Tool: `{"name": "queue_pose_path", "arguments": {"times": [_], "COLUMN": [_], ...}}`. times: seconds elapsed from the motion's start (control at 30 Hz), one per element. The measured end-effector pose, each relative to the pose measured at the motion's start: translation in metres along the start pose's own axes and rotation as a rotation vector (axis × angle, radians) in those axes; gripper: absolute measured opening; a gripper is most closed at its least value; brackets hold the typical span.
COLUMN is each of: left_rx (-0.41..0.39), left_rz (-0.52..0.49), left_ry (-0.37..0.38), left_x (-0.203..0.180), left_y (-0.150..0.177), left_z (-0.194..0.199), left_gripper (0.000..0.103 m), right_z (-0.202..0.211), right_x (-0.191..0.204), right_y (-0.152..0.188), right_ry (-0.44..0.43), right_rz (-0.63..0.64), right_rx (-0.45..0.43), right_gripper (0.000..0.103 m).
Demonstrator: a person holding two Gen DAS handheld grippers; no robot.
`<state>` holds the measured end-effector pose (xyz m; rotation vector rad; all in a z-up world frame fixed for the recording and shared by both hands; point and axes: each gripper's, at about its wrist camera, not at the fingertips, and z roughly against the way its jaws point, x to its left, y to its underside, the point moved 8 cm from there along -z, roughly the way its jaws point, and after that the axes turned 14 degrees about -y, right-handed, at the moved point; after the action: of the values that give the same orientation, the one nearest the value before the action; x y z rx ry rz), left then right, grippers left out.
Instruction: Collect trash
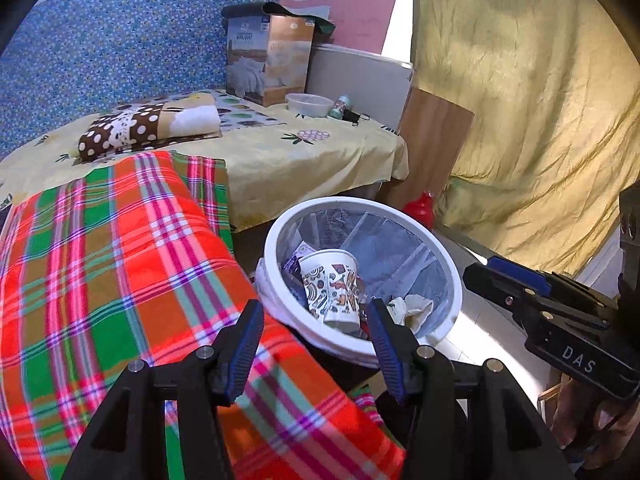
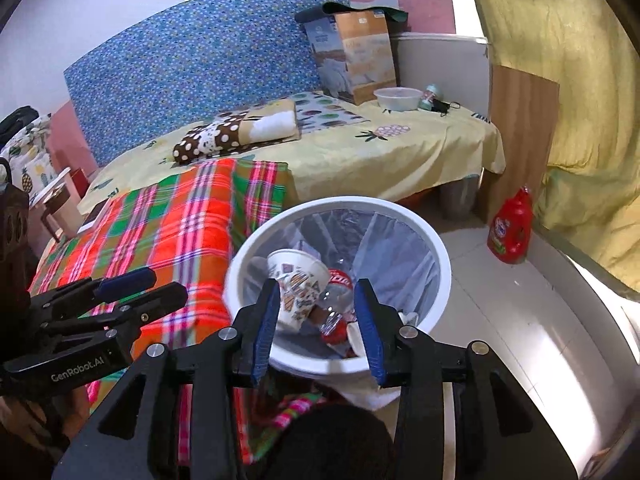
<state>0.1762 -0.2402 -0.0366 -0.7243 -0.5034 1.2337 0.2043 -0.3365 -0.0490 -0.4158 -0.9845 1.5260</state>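
Both grippers hang over the white trash bin [image 1: 400,344], which stands on the floor against the foot of the bed. The left gripper [image 1: 316,344] has its jaws spread wide with nothing between them, above the bin's near rim and the edge of the plaid blanket [image 1: 120,260]. The right gripper [image 2: 318,322] is likewise spread wide and holding nothing, right over the bin's mouth.

Inside the lined bin lies a patterned paper cup [image 1: 332,288] on its side. From the left side a crumpled tissue [image 1: 416,306] shows beside it. The right-hand view instead reveals a clear plastic bottle with a red label [image 2: 336,300] lying next to the cup, barely visible from the left.

The right view alone takes in the whole red detergent bottle [image 2: 510,232] upright on the tiled floor near the yellow curtain [image 2: 568,80]; from the left only its top peeks past the rim.
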Motion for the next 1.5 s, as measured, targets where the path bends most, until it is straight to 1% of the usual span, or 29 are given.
{"name": "queue_pose_path", "arguments": {"times": [0.3,0.53,0.7,0.87,1.0,1.5], "left_rx": [-0.022,-0.036,-0.04,-0.041,-0.03,-0.029], "left_rz": [0.03,0.041,0.037,0.041,0.045,0.048], "left_ry": [-0.037,-0.041,-0.048,-0.062,-0.057,-0.066], "left_x": [0.018,0.026,0.026,0.029,0.029,0.03], "left_y": [0.016,0.029,0.039,0.045,0.049,0.051], "left_z": [0.032,0.057,0.068,0.073,0.072,0.073], "left_gripper": [0.053,0.053,0.053,0.053,0.053,0.053], "right_z": [0.013,0.024,0.028,0.031,0.031,0.031], "right_x": [0.026,0.038,0.044,0.046,0.046,0.052], "right_y": [0.011,0.024,0.031,0.034,0.036,0.039], "right_ry": [-0.017,-0.022,-0.022,-0.021,-0.017,-0.026], "right_rz": [0.035,0.037,0.042,0.04,0.033,0.038], "right_rx": [-0.009,-0.003,0.002,-0.005,-0.008,-0.001], "right_gripper": [0.042,0.042,0.042,0.042,0.042,0.042]}}
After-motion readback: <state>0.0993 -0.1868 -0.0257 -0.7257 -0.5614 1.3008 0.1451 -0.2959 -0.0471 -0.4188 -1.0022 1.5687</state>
